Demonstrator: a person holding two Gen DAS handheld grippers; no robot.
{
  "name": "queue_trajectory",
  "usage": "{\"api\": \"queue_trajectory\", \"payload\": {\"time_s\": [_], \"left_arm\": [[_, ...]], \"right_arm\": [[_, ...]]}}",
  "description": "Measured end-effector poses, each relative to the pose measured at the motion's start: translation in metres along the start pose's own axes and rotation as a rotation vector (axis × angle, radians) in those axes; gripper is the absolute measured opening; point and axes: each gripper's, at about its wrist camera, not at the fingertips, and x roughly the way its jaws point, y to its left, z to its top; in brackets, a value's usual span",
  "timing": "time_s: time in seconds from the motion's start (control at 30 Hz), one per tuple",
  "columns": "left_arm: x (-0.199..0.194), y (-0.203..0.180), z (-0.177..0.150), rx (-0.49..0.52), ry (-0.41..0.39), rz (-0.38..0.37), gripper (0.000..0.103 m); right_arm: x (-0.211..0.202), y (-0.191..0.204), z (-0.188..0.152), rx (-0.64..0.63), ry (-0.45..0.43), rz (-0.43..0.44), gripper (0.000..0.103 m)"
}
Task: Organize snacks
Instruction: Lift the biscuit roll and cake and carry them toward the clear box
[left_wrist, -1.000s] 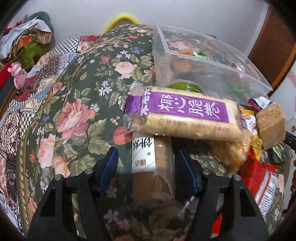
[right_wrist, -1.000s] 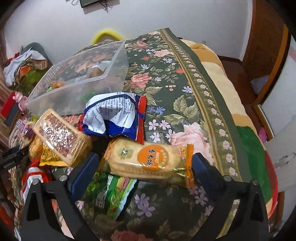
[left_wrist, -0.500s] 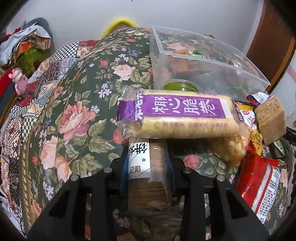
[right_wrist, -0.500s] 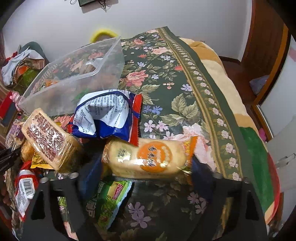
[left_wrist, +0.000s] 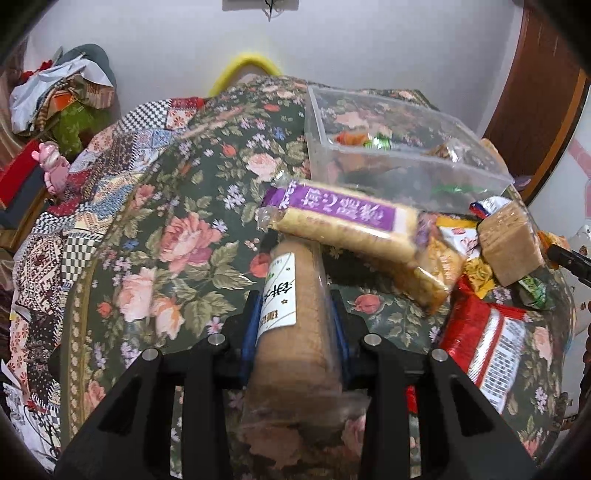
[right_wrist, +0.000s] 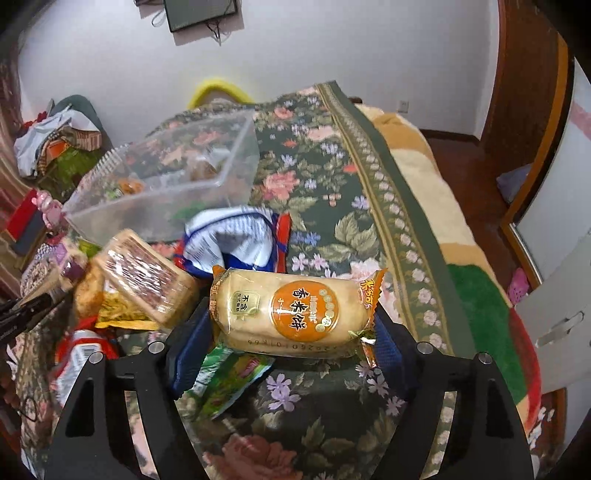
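Your left gripper (left_wrist: 295, 325) is clamped on a long brown biscuit pack (left_wrist: 295, 332) with a white label, blue pads pressed to both of its sides. The pack points forward, its far end tucked under a purple-labelled wafer pack (left_wrist: 343, 221) that lies tilted across it. Just beyond that stands the clear plastic bin (left_wrist: 406, 162) with a few small snacks inside. To the right of your left gripper lies a heap — a tan square cracker block (left_wrist: 511, 245), yellow wrappers and a red-and-white packet (left_wrist: 487, 332) — all on the floral bedspread (left_wrist: 166, 240).

Your right gripper (right_wrist: 291, 332) holds a rice cracker pack (right_wrist: 295, 314) with an orange round label, gripped crosswise by its two ends, and the pack looks raised off the bedspread. Under it lies a green packet (right_wrist: 229, 380). Behind it sits a blue-and-white bag (right_wrist: 236, 240), and left of that a clear-wrapped biscuit block (right_wrist: 147, 273) leans on yellow wrappers. The bin stands further back on the left in the right wrist view, well apart from the held pack. At the far left edge of that view a black tip of your other gripper shows.
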Motion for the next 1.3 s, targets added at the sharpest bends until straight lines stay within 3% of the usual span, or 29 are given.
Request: {"api": "queue_trajectory", "payload": {"time_s": [0.4,0.77,0.83,0.9,0.97,1.07,1.3], "left_arm": [[-0.043,-0.005,0.009,0.034,-0.089,0.015,0.03],[-0.002,0.008,-0.022,0.006,0.085,-0.02,0.031],[0.003,0.009,-0.028,0.003,0.086,-0.016,0.032],[0.008,0.007,-0.029,0.007,0.091,-0.017,0.035],[0.012,0.004,-0.03,0.015,0.106,-0.014,0.048],[0.022,0.004,-0.037,0.02,0.161,0.004,0.05],[0.014,0.006,-0.054,0.043,0.134,0.011,0.049]], "right_arm": [[-0.029,0.013,0.01,-0.023,-0.078,0.037,0.077],[-0.031,0.014,0.005,-0.015,-0.066,0.067,0.077],[-0.031,0.014,0.004,-0.011,-0.062,0.069,0.077],[-0.031,0.014,0.004,-0.009,-0.058,0.076,0.077],[-0.032,0.015,0.004,-0.013,-0.06,0.079,0.077],[-0.032,0.017,0.003,-0.02,-0.06,0.083,0.077],[-0.029,0.02,0.002,-0.023,-0.048,0.095,0.077]]}}
